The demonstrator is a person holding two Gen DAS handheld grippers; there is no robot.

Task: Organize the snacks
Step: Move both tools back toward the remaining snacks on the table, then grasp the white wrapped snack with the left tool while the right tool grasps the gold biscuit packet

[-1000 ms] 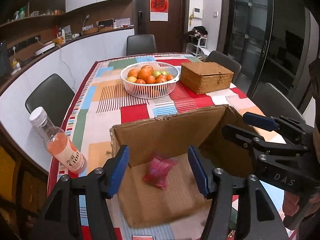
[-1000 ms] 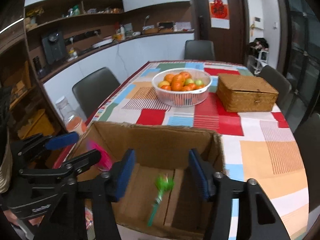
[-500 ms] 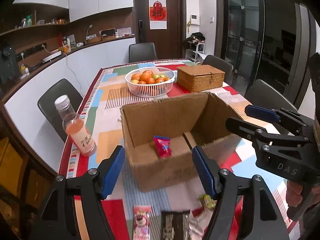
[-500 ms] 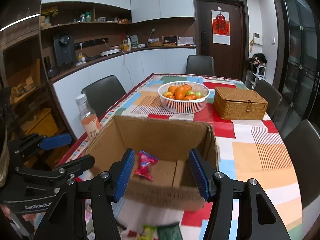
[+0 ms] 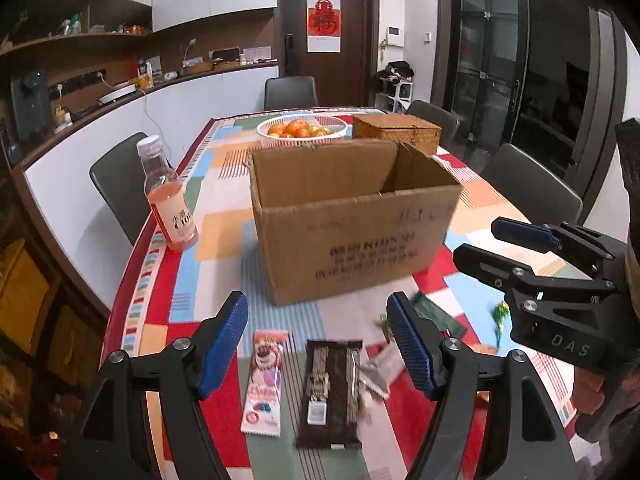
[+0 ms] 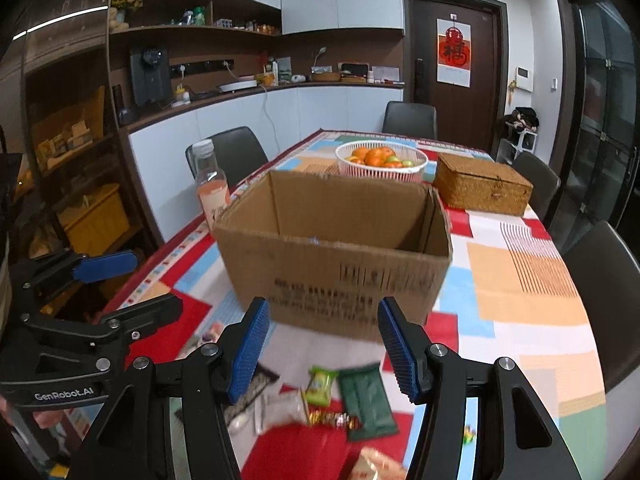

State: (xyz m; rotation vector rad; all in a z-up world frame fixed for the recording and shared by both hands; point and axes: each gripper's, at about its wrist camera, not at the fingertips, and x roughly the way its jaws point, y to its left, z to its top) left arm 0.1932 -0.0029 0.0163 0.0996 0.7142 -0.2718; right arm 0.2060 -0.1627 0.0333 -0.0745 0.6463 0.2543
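An open cardboard box (image 5: 352, 216) (image 6: 340, 252) stands mid-table; its inside is hidden from both views. Loose snacks lie on the near side: a pink packet (image 5: 264, 380), a dark brown bar pack (image 5: 330, 392), a dark green packet (image 6: 366, 402) and a light green sweet (image 6: 320, 386). My left gripper (image 5: 318, 348) is open and empty, above the pink and brown packs. My right gripper (image 6: 322, 350) is open and empty, above the green packets. The right gripper also shows in the left wrist view (image 5: 508, 244), and the left gripper in the right wrist view (image 6: 132, 280).
A bottle of pink drink (image 5: 168, 196) stands left of the box near the table edge. A white basket of oranges (image 5: 306, 130) and a wicker box (image 5: 396, 132) stand behind the box. Dark chairs (image 5: 120, 184) ring the table.
Both grippers have pulled back and down from over the box to the near side of the table. The box's inside has dropped out of sight and the loose snacks have come into view.
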